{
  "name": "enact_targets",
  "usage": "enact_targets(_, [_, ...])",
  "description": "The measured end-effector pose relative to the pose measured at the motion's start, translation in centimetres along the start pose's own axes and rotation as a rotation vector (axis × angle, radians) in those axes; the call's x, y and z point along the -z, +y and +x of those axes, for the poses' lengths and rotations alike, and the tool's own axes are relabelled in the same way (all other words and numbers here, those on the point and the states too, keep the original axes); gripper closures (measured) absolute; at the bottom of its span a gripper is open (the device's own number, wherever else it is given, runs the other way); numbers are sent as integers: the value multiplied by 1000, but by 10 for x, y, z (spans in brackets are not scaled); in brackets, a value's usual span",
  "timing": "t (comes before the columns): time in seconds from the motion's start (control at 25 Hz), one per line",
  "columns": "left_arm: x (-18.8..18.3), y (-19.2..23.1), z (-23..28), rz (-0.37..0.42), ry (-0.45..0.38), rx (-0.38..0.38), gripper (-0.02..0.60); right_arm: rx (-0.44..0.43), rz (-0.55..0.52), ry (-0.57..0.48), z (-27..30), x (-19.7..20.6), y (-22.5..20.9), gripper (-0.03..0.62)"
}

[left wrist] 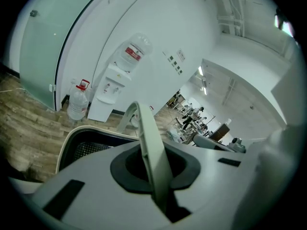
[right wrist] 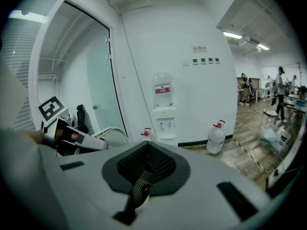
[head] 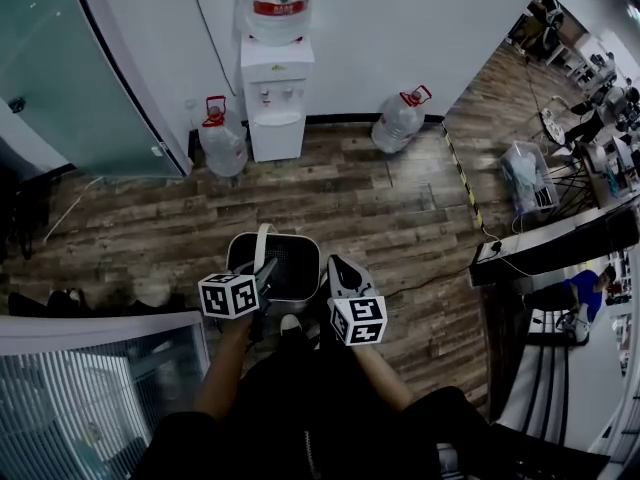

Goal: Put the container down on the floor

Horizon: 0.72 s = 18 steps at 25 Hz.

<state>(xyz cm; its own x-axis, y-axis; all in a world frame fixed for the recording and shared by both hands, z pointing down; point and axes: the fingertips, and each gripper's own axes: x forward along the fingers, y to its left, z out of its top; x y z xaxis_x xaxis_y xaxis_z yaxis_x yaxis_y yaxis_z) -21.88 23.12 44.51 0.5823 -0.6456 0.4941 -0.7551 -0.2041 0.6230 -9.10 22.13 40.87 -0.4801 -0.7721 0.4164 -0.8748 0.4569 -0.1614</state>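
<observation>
The container [head: 272,264] is a dark bin with a pale rim and a pale hoop handle [head: 262,247], just ahead of the person's feet on the wooden floor side. My left gripper [head: 264,271] is shut on the top of that handle. In the left gripper view the pale handle [left wrist: 149,150] runs upright between the closed jaws, with the bin's rim [left wrist: 72,137] and meshed inside below. I cannot tell whether the bin's base touches the floor. My right gripper [head: 338,268] hovers beside the bin's right rim, shut and empty; its pads [right wrist: 138,188] meet with nothing between them.
A white water dispenser [head: 275,80] stands against the far wall, with a water bottle on either side [head: 222,140] [head: 400,120]. A glass partition [head: 90,68] is at the left. A striped tape line [head: 462,180], a clear box [head: 528,176] and desks lie to the right.
</observation>
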Motion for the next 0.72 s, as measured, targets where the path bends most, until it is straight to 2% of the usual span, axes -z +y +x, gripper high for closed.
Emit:
enact_targets(0.32, [-24, 9, 39, 3, 34, -4, 555, -10, 11, -2, 42, -17, -26, 583])
enact_targets(0.72, [-93, 22, 127, -12, 42, -30, 555, -40, 1, 2, 129, -66, -96, 583])
